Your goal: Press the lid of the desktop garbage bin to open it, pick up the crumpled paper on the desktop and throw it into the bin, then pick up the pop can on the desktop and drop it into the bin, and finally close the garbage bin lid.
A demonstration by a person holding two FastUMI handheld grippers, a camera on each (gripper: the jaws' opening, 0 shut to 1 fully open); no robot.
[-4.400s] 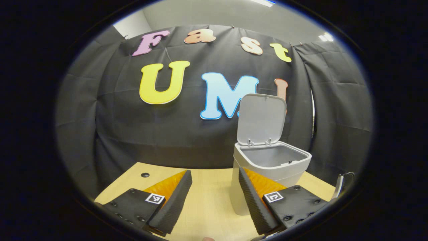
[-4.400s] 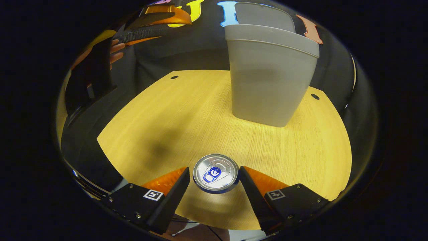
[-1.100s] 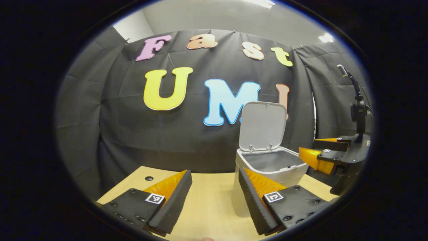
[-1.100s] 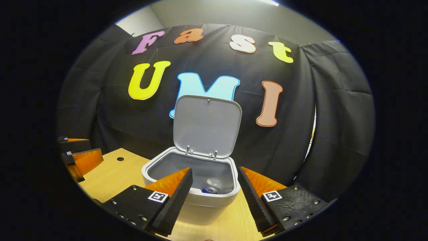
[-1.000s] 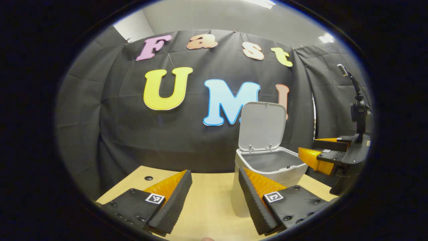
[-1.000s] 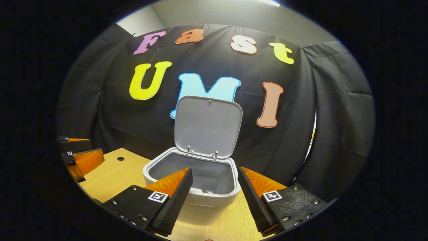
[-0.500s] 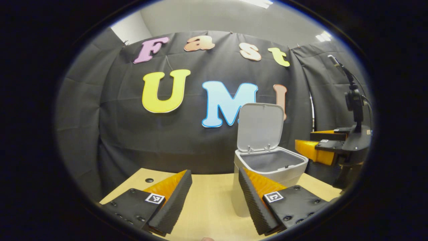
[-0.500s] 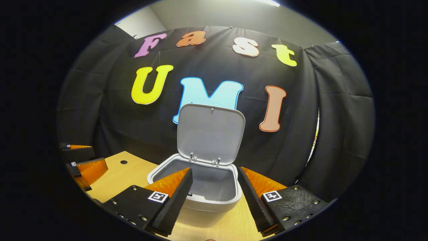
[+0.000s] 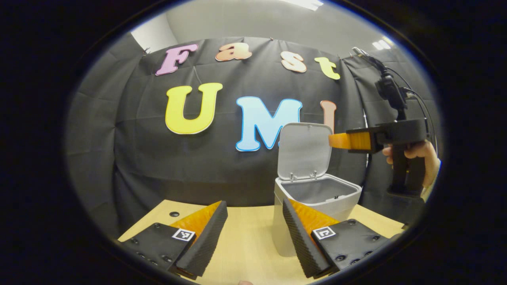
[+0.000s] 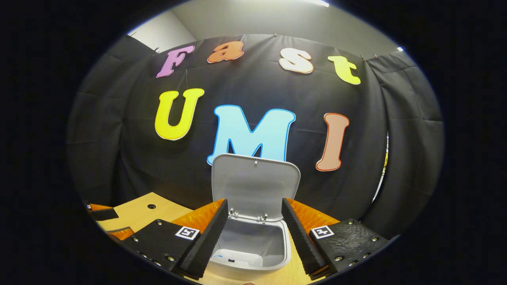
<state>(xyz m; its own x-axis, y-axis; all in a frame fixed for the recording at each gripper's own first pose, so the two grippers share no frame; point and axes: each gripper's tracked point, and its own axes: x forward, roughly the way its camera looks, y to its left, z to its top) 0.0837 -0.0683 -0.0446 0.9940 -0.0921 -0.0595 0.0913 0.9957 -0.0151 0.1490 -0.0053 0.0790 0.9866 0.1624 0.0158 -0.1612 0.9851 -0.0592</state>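
The grey desktop bin (image 9: 317, 198) stands on the wooden table (image 9: 245, 245) with its lid (image 9: 304, 152) upright. My left gripper (image 9: 253, 237) is open and empty, low over the table, just left of the bin. My right gripper (image 9: 336, 141), held by a hand (image 9: 416, 152), hovers level with the lid's top edge, to the lid's right. In the right gripper view my right gripper (image 10: 253, 237) is open and empty above the bin (image 10: 273, 265), facing the raised lid (image 10: 255, 180). Something pale with a bit of blue (image 10: 233, 256) lies inside the bin.
The left gripper (image 10: 115, 221) shows at the lower left of the right gripper view over the table (image 10: 134, 215). A small round hole (image 9: 174, 214) sits in the table's far left corner. Black cloth hangs close behind the bin.
The right gripper has risen from just above the bin's rim to the height of the lid's top. The left gripper has hardly moved. The lid stays upright.
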